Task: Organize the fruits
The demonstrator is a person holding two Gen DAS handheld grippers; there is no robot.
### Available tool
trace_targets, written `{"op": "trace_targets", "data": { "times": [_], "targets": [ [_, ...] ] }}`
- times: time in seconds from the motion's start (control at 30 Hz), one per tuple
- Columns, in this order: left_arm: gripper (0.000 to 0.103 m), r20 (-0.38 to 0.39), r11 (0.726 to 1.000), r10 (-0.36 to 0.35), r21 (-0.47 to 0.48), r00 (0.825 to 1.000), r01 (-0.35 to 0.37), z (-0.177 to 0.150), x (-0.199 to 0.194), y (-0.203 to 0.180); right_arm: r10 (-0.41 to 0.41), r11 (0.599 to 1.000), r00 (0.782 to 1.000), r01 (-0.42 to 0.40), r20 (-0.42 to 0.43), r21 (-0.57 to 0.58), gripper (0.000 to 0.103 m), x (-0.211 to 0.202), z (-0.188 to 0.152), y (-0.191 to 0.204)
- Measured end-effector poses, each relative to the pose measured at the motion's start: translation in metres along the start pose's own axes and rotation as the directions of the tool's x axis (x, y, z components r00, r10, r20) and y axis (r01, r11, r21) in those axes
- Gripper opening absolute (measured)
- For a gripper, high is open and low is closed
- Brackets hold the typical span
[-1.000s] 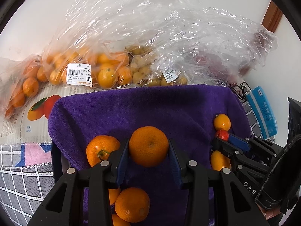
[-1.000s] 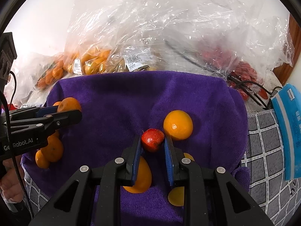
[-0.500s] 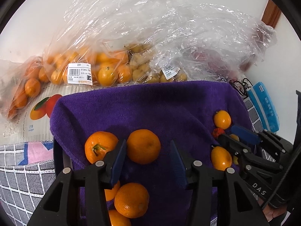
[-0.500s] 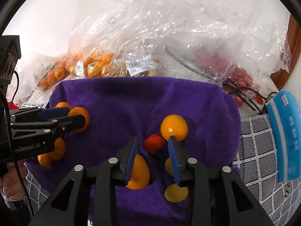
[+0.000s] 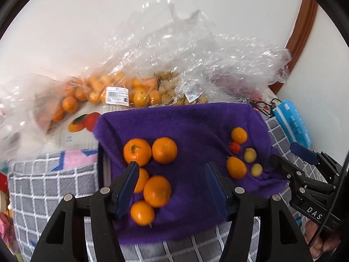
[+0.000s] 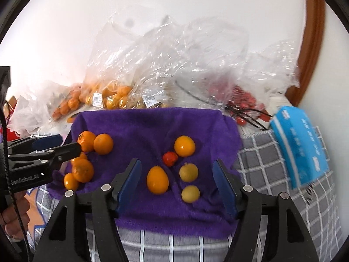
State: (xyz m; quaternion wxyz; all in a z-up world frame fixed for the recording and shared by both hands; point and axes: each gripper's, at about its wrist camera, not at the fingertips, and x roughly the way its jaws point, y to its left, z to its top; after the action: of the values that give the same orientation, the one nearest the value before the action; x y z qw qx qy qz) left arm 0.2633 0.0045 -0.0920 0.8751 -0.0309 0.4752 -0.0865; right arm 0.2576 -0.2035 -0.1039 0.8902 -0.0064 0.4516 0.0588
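A purple towel [image 5: 196, 126] [image 6: 141, 126] carries two groups of fruit. Several oranges lie at its left, among them one [image 5: 164, 150] beside another [image 5: 137, 151]. At its right sit a small red fruit [image 6: 169, 158], an orange [image 6: 184, 146], an oval orange fruit [image 6: 157, 180] and two small yellow ones [image 6: 189, 172]. My left gripper [image 5: 171, 172] [image 6: 63, 145] hovers above the left group, jaws opening, pads touching nothing. Over the right group, my right gripper [image 6: 176, 168] [image 5: 290, 155] is raised, its jaws also opening and empty.
Clear plastic bags of oranges [image 5: 104, 91] and red fruit [image 6: 240, 100] are heaped behind the towel against the wall. A blue tissue pack [image 6: 301, 144] and a black cable [image 6: 246, 118] lie to the right on the grey chequered cloth [image 6: 272, 152].
The left gripper let go of an orange and the right let go of the red fruit. Both opened and drew up and back from the towel.
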Motion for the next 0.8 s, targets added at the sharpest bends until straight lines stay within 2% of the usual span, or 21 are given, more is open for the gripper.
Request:
{"op": "trace_targets", "data": {
  "times": [0.13, 0.3, 0.37, 0.53, 0.8],
  "targets": [
    [0.065, 0.043, 1.0, 0.016, -0.011, 0.999, -0.016, -0.013, -0.032, -0.003, 0.02, 1.0, 1.0, -0.02, -0.005, 0.005, 0.069, -0.026, -0.011, 0.005],
    [0.073, 0.11, 0.999, 0.047, -0.022, 0.993, -0.045, -0.032, -0.073, -0.007, -0.006, 1.0, 0.999, 0.006, 0.032, -0.013, 0.069, -0.061, -0.028, 0.015],
    [0.076, 0.139, 0.998, 0.057, -0.025, 0.989, -0.054, -0.042, -0.09, -0.01, -0.002, 1.0, 0.999, 0.003, 0.05, -0.01, 0.08, -0.076, -0.034, 0.017],
    [0.081, 0.192, 0.996, 0.084, -0.035, 0.978, -0.078, -0.06, -0.121, -0.015, -0.004, 1.0, 0.995, 0.004, 0.096, 0.0, 0.095, -0.107, -0.046, 0.019],
    [0.083, 0.255, 0.994, 0.103, -0.061, 0.961, -0.091, -0.09, -0.161, -0.027, -0.031, 0.999, 0.991, 0.031, 0.13, 0.009, 0.1, -0.14, -0.067, 0.016]
  ]
}}
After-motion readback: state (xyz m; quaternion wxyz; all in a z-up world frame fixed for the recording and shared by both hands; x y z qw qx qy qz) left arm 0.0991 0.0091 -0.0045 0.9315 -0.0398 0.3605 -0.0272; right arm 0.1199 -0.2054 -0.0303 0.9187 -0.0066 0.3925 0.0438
